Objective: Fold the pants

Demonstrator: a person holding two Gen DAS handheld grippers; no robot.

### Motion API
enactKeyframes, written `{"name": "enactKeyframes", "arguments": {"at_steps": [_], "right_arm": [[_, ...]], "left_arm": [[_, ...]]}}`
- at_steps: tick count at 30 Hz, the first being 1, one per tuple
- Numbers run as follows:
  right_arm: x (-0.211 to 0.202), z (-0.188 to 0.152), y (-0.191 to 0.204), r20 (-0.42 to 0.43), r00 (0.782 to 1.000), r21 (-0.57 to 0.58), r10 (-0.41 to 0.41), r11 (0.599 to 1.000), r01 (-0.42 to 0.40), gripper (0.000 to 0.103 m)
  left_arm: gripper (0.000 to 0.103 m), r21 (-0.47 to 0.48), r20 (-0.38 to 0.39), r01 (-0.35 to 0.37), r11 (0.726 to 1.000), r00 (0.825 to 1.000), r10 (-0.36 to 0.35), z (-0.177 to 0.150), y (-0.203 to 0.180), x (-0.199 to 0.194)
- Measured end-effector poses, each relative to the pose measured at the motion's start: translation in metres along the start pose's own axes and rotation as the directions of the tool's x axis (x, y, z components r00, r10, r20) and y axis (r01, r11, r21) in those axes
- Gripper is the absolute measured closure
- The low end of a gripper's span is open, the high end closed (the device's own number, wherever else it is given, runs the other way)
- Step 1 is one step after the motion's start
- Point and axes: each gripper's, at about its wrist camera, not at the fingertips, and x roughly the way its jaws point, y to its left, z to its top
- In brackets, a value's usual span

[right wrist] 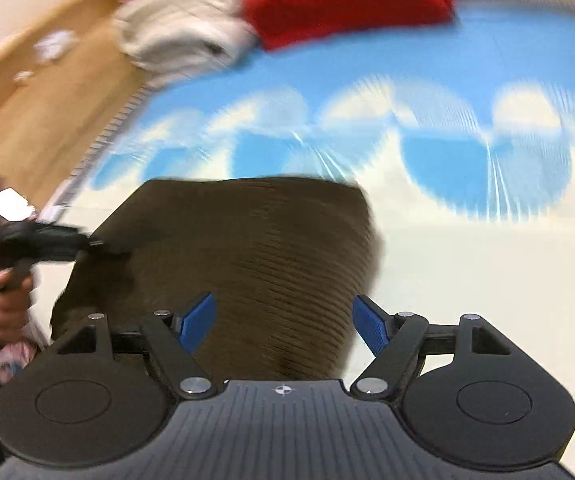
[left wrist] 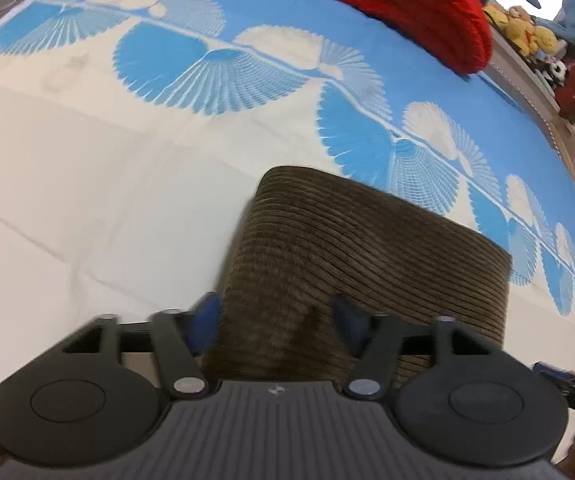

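Observation:
Brown corduroy pants lie folded into a compact rectangle on the bed; they also show in the right wrist view, blurred by motion. My left gripper is open, its blue fingers on either side of the near edge of the pants, with cloth between them. My right gripper is open over the near edge of the pants, with nothing held. The left gripper and the hand holding it show at the left of the right wrist view.
The bed sheet is white and blue with fan patterns. A red folded garment lies at the far side, with white folded cloth beside it. Plush toys sit on a shelf past the bed edge. Wooden floor lies to the left.

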Motion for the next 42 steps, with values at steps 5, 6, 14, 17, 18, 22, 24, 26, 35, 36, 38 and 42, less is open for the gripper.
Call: {"name": "enactKeyframes", "arguments": {"at_steps": [5, 6, 14, 17, 18, 22, 24, 26, 35, 36, 38, 42], "right_arm": [[0.049, -0.013, -0.018, -0.096, 0.994, 0.185, 0.047, 0.982, -0.028, 0.026], [0.056, -0.014, -0.019, -0.108, 0.992, 0.203, 0.058, 0.979, -0.035, 0.026], [0.088, -0.015, -0.014, -0.179, 0.983, 0.117, 0.042, 0.993, -0.021, 0.031], [0.086, -0.020, -0.007, -0.157, 0.987, 0.057, 0.026, 0.998, -0.017, 0.047], [0.086, -0.020, -0.004, -0.148, 0.989, 0.042, 0.023, 0.999, -0.017, 0.057], [0.071, -0.012, 0.005, -0.098, 0.995, 0.009, 0.032, 0.999, -0.031, 0.076], [0.059, -0.002, 0.000, -0.062, 0.996, 0.033, 0.065, 0.997, -0.063, 0.078], [0.040, 0.009, -0.004, -0.017, 0.994, 0.035, 0.106, 0.994, -0.105, 0.079], [-0.009, 0.036, -0.045, 0.024, 0.999, -0.013, 0.023, 1.000, -0.023, 0.080], [-0.009, 0.039, -0.051, 0.028, 1.000, -0.002, 0.010, 1.000, -0.010, 0.079], [-0.014, 0.044, -0.067, 0.035, 0.999, 0.012, -0.018, 1.000, 0.018, 0.079], [-0.031, 0.044, -0.102, 0.059, 0.997, 0.033, -0.052, 0.998, 0.050, 0.079]], "left_arm": [[0.022, -0.029, -0.063, 0.043, 0.999, 0.997, -0.045, 0.002, 0.003, 0.020], [0.022, -0.018, -0.084, 0.034, 0.999, 0.996, -0.035, 0.001, 0.000, 0.028], [0.013, 0.018, -0.147, 0.053, 0.998, 0.988, -0.050, -0.006, -0.018, 0.070], [0.016, 0.046, -0.143, 0.035, 0.998, 0.989, -0.028, -0.006, -0.026, 0.076], [0.021, 0.045, -0.138, 0.032, 0.999, 0.990, -0.025, -0.005, -0.027, 0.075], [0.054, 0.079, -0.103, 0.029, 0.996, 0.995, -0.021, 0.000, -0.041, 0.060], [0.062, 0.092, -0.090, 0.045, 0.995, 0.995, -0.037, 0.001, -0.047, 0.054], [0.065, 0.085, -0.084, 0.076, 0.993, 0.994, -0.068, 0.001, -0.055, 0.053], [0.067, 0.112, -0.060, 0.147, 0.983, 0.988, -0.141, -0.001, -0.139, 0.074], [0.067, 0.112, -0.058, 0.156, 0.981, 0.987, -0.150, -0.001, -0.148, 0.077], [0.067, 0.127, -0.054, 0.174, 0.976, 0.984, -0.168, 0.000, -0.167, 0.083], [0.068, 0.146, -0.056, 0.226, 0.963, 0.974, -0.220, 0.001, -0.200, 0.097]]}}
